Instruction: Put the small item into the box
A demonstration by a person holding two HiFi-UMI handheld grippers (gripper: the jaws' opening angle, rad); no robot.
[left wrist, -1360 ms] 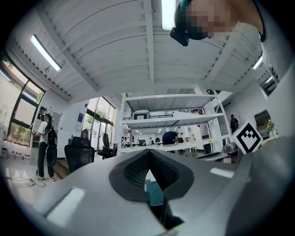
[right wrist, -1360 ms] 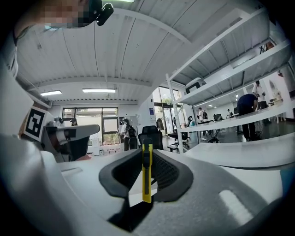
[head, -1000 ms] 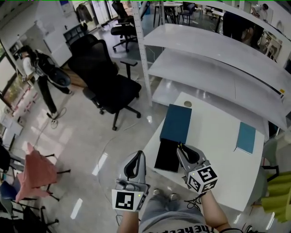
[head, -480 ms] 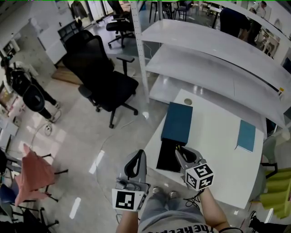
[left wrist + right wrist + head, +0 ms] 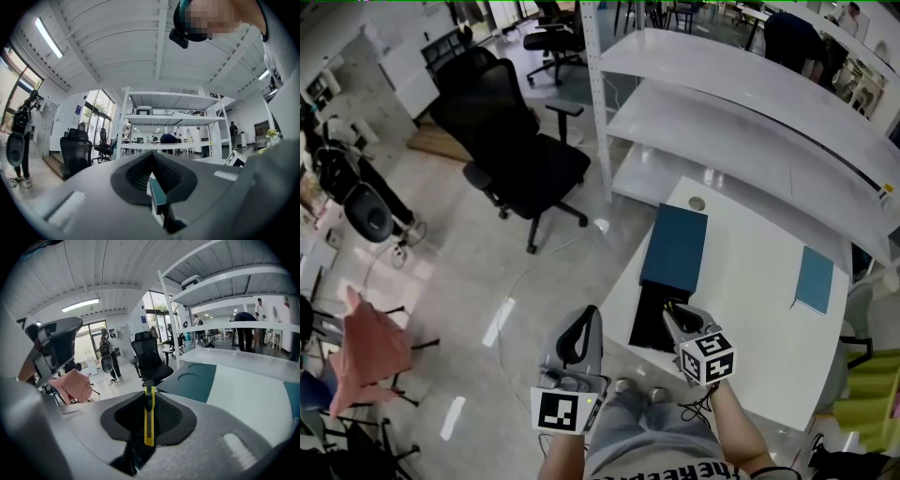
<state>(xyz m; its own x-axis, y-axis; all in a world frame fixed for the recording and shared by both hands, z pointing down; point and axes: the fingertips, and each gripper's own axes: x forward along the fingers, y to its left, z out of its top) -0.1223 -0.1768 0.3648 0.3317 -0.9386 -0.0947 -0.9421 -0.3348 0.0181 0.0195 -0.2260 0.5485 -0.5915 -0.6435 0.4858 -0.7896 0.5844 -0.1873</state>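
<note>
You're standing at the near corner of a white worktop [image 5: 750, 309], with a tall white shelving rack [image 5: 750, 103] behind it and a black office chair [image 5: 511, 141] on the open floor to your left. The worktop is mostly bare. A teal lid [image 5: 675, 246] lies along its left edge, and the open black box [image 5: 649, 323] sits touching the lid's near end. A flat teal piece [image 5: 814, 279] lies well apart on the right.

Your right gripper [image 5: 671, 311] is the nearer one. Its tip hangs at the box's near right corner, and it is clamped on a yellow utility knife [image 5: 149, 420]. The knife's long axis runs along the jaws and points forward, roughly along the box's length, so the box lies just ahead and slightly left. I'd judge you only need a short move forward and down.

Your left gripper [image 5: 581, 323] is off the worktop's edge over the floor. Its jaws are together on nothing I can make out, with only a teal sliver showing through the slit.
</note>
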